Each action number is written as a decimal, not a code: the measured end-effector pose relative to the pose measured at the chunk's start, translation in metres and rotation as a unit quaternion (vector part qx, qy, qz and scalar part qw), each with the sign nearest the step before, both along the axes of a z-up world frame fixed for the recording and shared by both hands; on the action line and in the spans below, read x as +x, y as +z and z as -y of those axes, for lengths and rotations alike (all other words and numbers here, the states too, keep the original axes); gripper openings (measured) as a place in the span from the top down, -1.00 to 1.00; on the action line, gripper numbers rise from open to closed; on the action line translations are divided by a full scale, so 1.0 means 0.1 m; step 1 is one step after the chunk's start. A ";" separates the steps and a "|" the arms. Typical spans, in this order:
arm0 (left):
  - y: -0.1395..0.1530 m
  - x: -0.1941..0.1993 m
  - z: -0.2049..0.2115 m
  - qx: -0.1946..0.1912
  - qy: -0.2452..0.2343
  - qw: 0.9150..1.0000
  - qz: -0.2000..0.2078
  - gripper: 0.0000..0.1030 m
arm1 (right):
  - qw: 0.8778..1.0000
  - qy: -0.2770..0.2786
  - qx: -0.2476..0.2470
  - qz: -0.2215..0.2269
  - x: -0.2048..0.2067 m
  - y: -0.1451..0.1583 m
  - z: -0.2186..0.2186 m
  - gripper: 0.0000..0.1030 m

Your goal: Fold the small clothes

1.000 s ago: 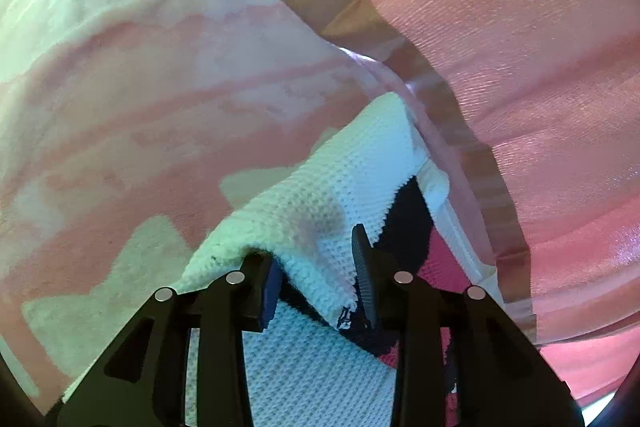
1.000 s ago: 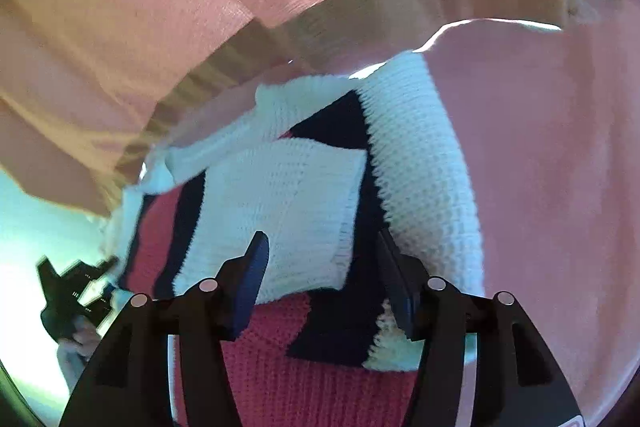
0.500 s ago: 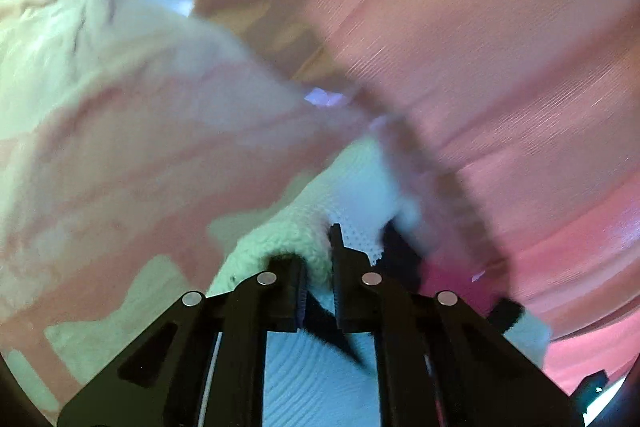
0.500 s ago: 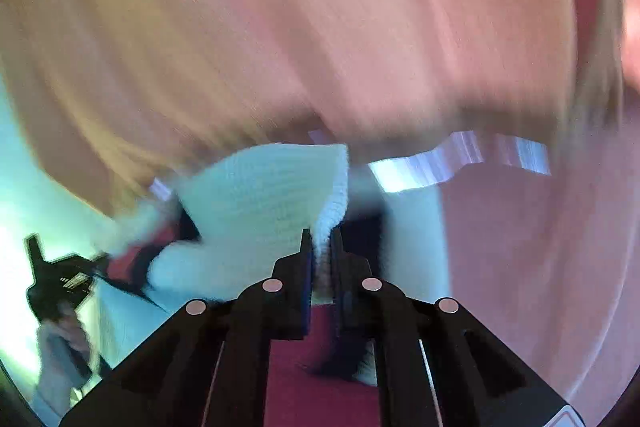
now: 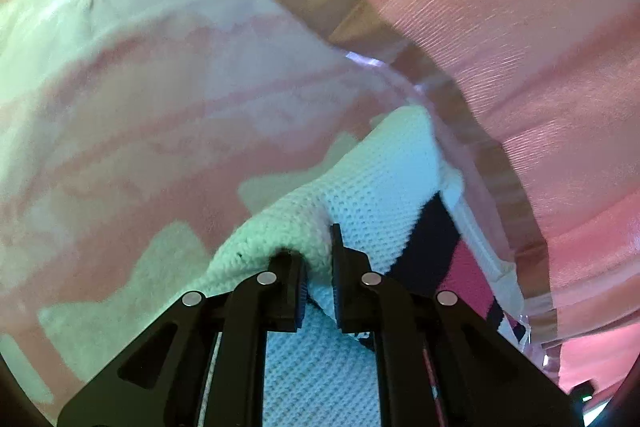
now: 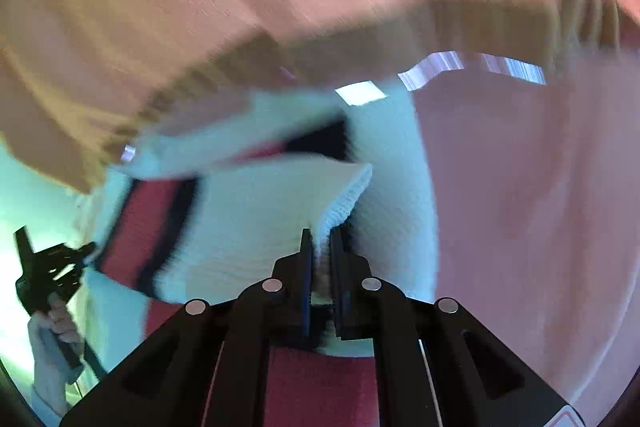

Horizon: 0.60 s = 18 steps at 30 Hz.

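Both tools clamped on the knit sweater [image 5: 372, 183], which lies on the pink bedding [image 5: 168, 99]: left gripper [image 5: 318, 267] pinches a bunched white edge, right gripper [image 6: 320, 243] pinches the white ribbed hem corner. Step judged: carrying one edge over for a fold. Advice: lift both corners level, keep the span taut, lay edge onto edge before letting go; uneven height would skew the crease.

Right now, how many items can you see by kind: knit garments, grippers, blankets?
Knit garments: 1, the sweater
Grippers: 2, left gripper and right gripper, both jaws shut on the sweater
Blankets: 2, patterned blanket and pink blanket
Total: 5
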<state>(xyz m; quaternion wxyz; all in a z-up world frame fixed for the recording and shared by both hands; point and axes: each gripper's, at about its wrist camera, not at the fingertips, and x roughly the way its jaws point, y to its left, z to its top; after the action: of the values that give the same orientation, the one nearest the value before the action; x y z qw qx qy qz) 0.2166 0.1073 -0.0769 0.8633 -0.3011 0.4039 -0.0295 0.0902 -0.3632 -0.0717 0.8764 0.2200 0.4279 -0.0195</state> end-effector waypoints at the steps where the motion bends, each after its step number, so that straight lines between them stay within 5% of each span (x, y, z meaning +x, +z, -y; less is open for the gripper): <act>1: 0.02 0.00 -0.01 0.008 -0.002 1.000 0.004 0.82 | 1.000 0.009 -0.019 0.013 -0.01 0.10 -0.05 0.86; 5: -0.15 0.08 0.00 0.012 -0.014 1.000 -0.021 0.79 | 0.999 0.009 -0.012 -0.050 0.00 -0.30 0.01 0.86; 12: 0.18 -0.18 -0.04 -0.003 -0.019 1.000 -0.002 0.65 | 0.997 -0.007 -0.078 0.018 -0.25 0.41 -0.19 0.63; 15: 0.31 -0.31 -0.03 -0.002 -0.014 1.000 0.017 0.64 | 0.998 0.032 -0.033 0.036 -0.22 0.44 -0.44 0.89; 18: 0.42 -0.45 0.15 -0.019 -0.033 0.999 0.032 0.64 | 0.996 0.085 -0.026 0.029 -0.11 0.32 -0.83 0.91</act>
<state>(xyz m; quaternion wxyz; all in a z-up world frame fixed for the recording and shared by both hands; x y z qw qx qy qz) 0.1719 0.0920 -0.0347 0.8684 -0.3028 0.3853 -0.0756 0.0793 -0.2807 -0.0394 0.8925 0.1609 0.4184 0.0505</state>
